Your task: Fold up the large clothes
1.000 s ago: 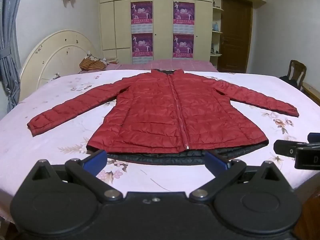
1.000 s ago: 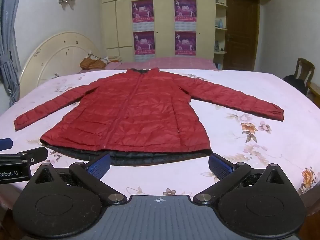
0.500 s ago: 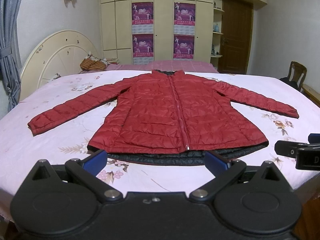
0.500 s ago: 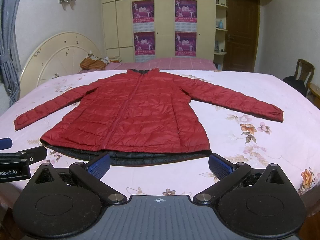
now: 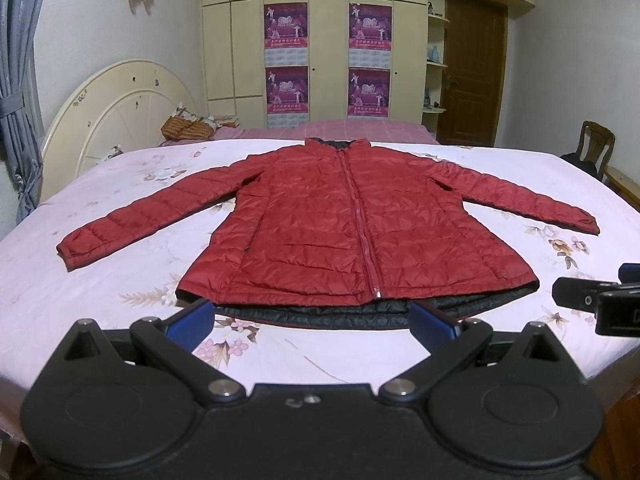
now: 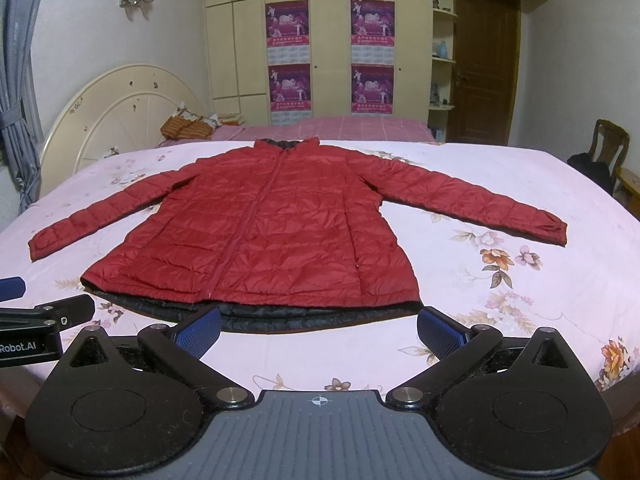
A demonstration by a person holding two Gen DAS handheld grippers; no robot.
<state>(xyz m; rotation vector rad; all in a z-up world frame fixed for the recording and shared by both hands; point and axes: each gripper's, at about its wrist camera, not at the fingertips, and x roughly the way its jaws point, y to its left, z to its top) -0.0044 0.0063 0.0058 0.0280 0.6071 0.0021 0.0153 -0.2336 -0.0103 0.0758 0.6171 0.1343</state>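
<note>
Left hand-held gripper (image 5: 310, 322): jaws wide apart, nothing between the blue pads, hovering at the near edge of the bed (image 5: 100, 300), just short of the jacket hem. In the right wrist view its black body shows at the far left edge (image 6: 44, 320), beside the jacket's bottom-left corner.

Red jacket (image 5: 352, 232): quilted puffer, lying flat on the bed's pink floral sheet, front up, zipper (image 5: 362, 236) closed, collar pointing away toward the wardrobe (image 5: 328, 40). Both sleeves spread out sideways; left cuff (image 5: 70, 252) and right cuff (image 5: 588, 224) lie flat on the sheet. A black lining strip (image 5: 340, 314) sticks out below the red hem on the near side. No folds made yet.

Right hand-held gripper (image 6: 318, 330): jaws wide apart too, empty, near the bed edge in front of the hem's right half, not touching the fabric. In the left wrist view it pokes in from the right edge (image 5: 592, 304).

Background: round cream headboard (image 5: 120, 120) at left, four purple posters (image 5: 286, 26) on the wardrobe doors, brown door (image 5: 472, 76), wooden chair (image 5: 596, 148) far right.
</note>
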